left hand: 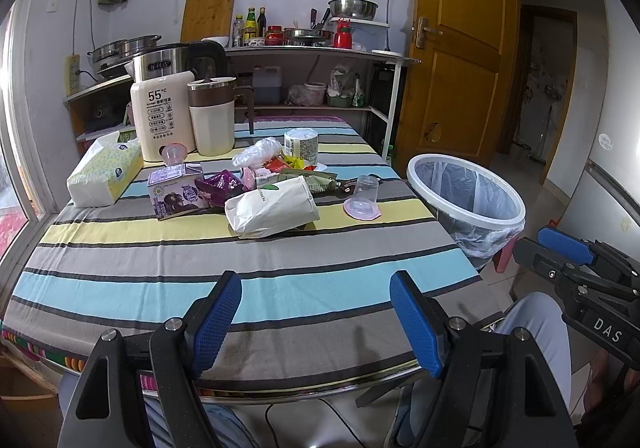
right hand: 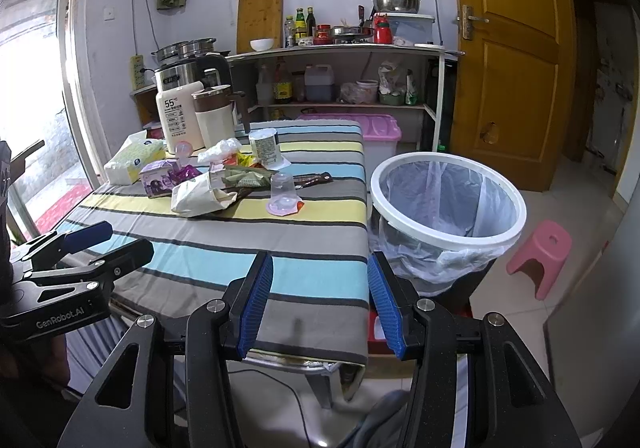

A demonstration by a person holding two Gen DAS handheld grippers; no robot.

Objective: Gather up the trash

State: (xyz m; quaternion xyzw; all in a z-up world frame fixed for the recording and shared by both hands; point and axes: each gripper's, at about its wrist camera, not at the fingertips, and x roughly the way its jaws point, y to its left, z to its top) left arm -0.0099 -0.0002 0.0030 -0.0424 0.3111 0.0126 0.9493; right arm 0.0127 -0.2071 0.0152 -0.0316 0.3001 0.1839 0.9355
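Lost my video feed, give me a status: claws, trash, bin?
Left claw and right claw open, empty, short of the pile. Trash pile untouched on the striped table. Lined bin beside table, nothing blocking.

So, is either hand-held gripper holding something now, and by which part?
Nothing is held: the left hand-held gripper and right hand-held gripper are both open and empty.

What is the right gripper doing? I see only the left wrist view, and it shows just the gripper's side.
Observer: The right gripper is open and empty, above the near edge of the table.
Operator: Is anything on the floor past the bin?
Observer: Yes, a pink stool stands to the right of the bin, apart from it.
Operator: And behind the table?
Observer: A pink box with its lid on sits there.
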